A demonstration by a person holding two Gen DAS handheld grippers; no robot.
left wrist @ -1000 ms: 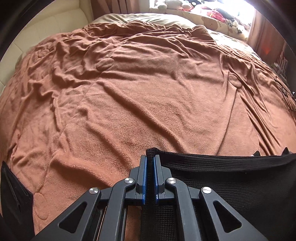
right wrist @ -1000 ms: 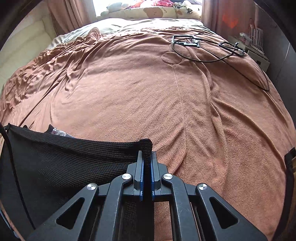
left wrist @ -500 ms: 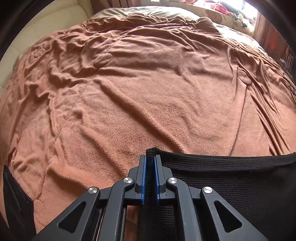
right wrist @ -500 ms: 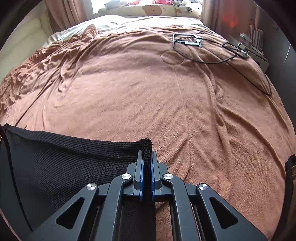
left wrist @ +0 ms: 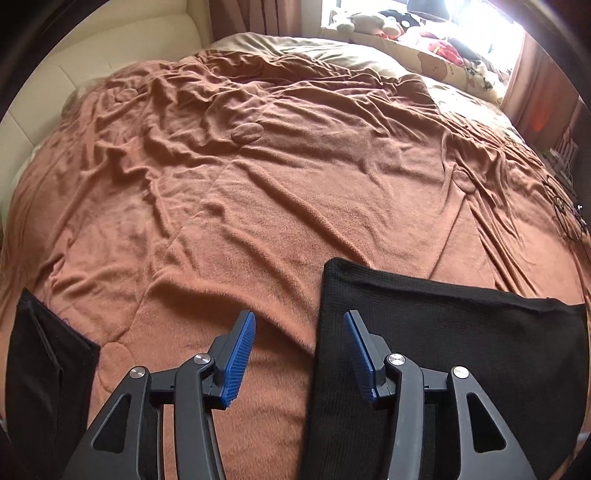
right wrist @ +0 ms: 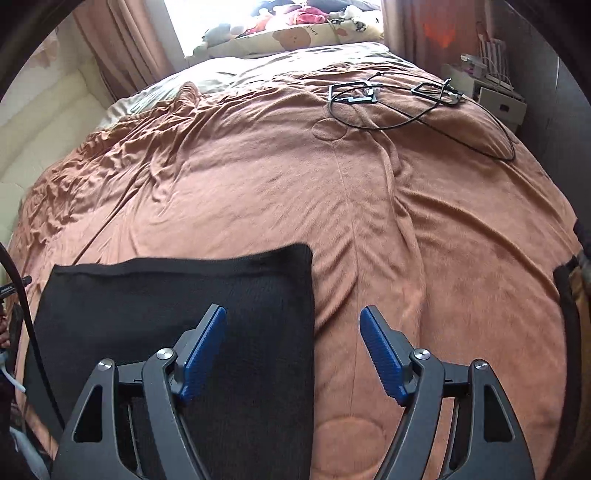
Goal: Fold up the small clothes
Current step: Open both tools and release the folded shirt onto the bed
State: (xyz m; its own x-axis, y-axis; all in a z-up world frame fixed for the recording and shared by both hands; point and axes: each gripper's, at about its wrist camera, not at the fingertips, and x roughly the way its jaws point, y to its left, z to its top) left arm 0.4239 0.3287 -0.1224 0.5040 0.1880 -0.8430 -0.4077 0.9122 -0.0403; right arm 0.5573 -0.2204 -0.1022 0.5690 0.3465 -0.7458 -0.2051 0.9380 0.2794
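Both tongs spread wide, black knit between them

My left tongs (left wrist: 295,354) and right tongs (right wrist: 293,354) gape empty, each straddling one side edge of the black knit garment (left wrist: 443,350), which lies flat on the brown bedspread (left wrist: 258,192), long axis running tongs to tongs; both sit equally near.

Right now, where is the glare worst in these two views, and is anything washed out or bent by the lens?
Left wrist view: window blown out top right, the stuffed toys beside it hazy. Right wrist view: window washed out top centre. Both: fisheye bulges the brown blanket, corners dark; black garment shows little detail.
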